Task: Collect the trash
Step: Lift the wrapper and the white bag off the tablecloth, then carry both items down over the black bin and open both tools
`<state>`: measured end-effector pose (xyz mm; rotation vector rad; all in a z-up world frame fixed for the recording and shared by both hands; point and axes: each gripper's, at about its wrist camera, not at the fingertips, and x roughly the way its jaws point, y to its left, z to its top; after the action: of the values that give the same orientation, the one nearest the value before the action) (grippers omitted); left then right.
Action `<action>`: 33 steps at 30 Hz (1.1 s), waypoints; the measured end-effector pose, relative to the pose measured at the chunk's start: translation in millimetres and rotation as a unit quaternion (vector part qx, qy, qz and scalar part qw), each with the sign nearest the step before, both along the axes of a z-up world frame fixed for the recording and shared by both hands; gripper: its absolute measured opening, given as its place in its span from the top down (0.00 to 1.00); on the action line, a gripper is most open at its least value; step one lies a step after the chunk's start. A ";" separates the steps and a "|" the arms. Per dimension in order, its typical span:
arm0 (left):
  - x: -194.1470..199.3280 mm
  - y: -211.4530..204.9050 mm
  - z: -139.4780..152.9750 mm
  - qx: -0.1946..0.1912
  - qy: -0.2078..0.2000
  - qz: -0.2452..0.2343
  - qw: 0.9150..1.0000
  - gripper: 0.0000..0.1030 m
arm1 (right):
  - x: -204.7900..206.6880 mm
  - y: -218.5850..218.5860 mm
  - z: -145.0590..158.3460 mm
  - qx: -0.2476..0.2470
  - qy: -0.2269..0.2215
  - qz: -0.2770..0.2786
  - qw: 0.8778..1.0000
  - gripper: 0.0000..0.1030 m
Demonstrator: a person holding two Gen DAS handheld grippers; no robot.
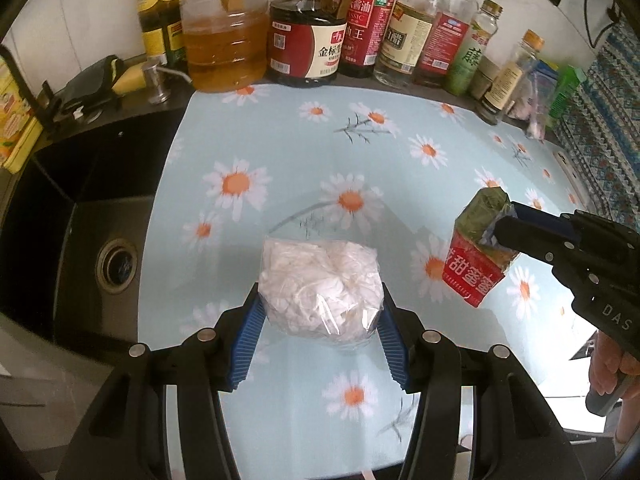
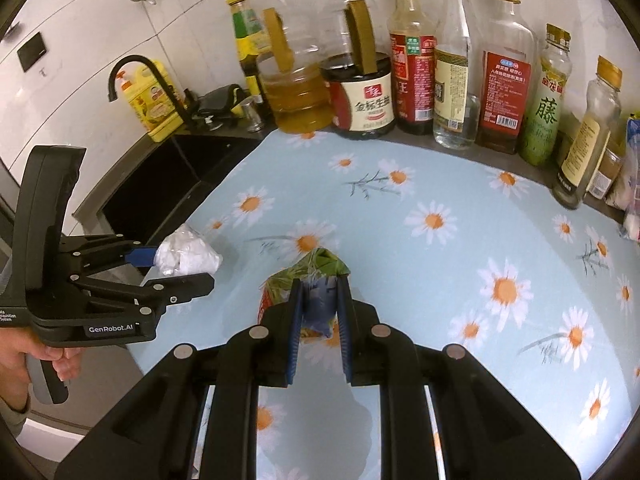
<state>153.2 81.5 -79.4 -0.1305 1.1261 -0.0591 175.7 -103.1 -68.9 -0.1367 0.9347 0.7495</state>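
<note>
My left gripper (image 1: 320, 300) is shut on a clear plastic bag of crumpled white tissue (image 1: 320, 286) and holds it over the daisy-print cloth (image 1: 280, 140). The bag also shows at the left of the right wrist view (image 2: 186, 254), between the left gripper's (image 2: 182, 266) fingers. My right gripper (image 2: 319, 286) is shut on a green and red snack wrapper (image 2: 320, 262) held above the cloth. In the left wrist view the wrapper (image 1: 476, 256) hangs at the right from the right gripper (image 1: 504, 220).
A row of oil, soy sauce and vinegar bottles (image 2: 362, 92) lines the back wall. A black sink (image 1: 80, 216) with a drain lies left of the cloth, with a black tap (image 2: 132, 68) and a yellow tin (image 2: 154, 104) behind it. Small packets (image 1: 536, 92) sit at the back right.
</note>
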 end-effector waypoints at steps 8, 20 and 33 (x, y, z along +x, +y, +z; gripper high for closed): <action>-50.8 3.6 0.0 -0.005 -0.001 0.001 1.000 0.50 | -49.0 0.3 5.0 0.003 -0.003 0.003 1.000 0.83; -125.3 9.5 -4.2 -0.017 -0.002 0.009 1.000 0.50 | -122.1 6.3 0.2 0.004 0.002 0.014 1.000 0.83; -183.6 14.8 -32.0 -0.032 0.027 0.016 0.999 0.50 | -178.8 16.3 -22.6 -0.004 0.025 0.033 0.999 0.83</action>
<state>-30.4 96.3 -111.4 -0.2080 1.1767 -0.0628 -3.0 -86.8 -91.5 -0.1574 0.9841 0.8137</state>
